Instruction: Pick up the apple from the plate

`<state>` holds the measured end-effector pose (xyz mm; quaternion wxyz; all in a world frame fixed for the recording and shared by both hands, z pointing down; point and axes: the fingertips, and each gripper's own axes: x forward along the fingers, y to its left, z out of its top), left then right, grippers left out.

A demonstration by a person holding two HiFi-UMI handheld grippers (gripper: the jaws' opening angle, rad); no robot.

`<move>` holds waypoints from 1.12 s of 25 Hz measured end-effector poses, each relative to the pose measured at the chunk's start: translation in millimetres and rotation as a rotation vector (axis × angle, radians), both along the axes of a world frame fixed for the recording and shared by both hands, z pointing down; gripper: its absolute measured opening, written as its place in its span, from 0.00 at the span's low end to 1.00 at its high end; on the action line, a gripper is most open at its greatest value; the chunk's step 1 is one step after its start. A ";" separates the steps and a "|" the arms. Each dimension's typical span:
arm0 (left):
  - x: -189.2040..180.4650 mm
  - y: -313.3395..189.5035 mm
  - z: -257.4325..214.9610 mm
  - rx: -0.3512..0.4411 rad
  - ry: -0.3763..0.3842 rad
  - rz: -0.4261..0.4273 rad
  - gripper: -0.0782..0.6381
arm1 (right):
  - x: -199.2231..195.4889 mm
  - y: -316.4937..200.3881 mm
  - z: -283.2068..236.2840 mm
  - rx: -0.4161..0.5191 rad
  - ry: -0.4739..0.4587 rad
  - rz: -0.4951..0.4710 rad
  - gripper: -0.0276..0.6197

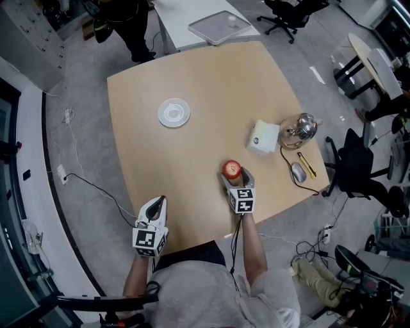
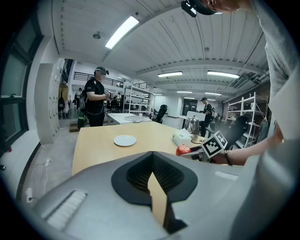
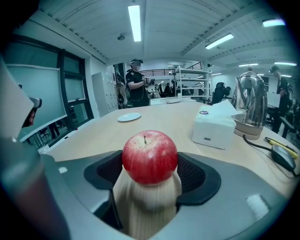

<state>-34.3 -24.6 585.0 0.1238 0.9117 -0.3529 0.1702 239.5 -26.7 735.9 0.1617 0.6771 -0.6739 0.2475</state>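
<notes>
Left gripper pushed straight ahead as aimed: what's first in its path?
Likely the plate: the left gripper, shut and empty, aims about at it across the table. Its own view puts the plate slightly left, so it might just miss.

We logged an open-plan office-cum-lab: swivel chairs [image 1: 289, 13] on a grey floor [image 1: 83, 96], metal shelving racks [image 3: 187, 79], strip ceiling lights [image 3: 134, 21], and a pale wooden counter [image 1: 192, 160] with a computer mouse [image 1: 298, 172] lying on it.

The middle of the light wooden worktop [image 1: 192, 166] is free. From there, a round white plate [image 1: 173, 112] stands at 10 o'clock, and a white tissue box [image 1: 263, 136] and a shiny steel kettle [image 1: 299, 128] block 3 o'clock.
</notes>
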 end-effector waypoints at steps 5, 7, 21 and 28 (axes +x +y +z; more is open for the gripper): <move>-2.5 1.4 0.7 -0.001 -0.004 -0.002 0.14 | -0.2 2.6 6.9 -0.005 -0.007 0.006 0.61; -3.8 3.3 0.0 0.000 -0.005 -0.001 0.14 | -0.9 5.0 8.1 -0.004 -0.012 0.009 0.61; -8.2 8.9 -1.8 0.008 -0.003 0.005 0.14 | -0.6 8.7 8.7 0.014 -0.008 0.027 0.62; -12.2 13.6 -3.8 0.020 0.006 0.003 0.14 | -1.4 13.6 6.1 0.025 0.006 0.032 0.67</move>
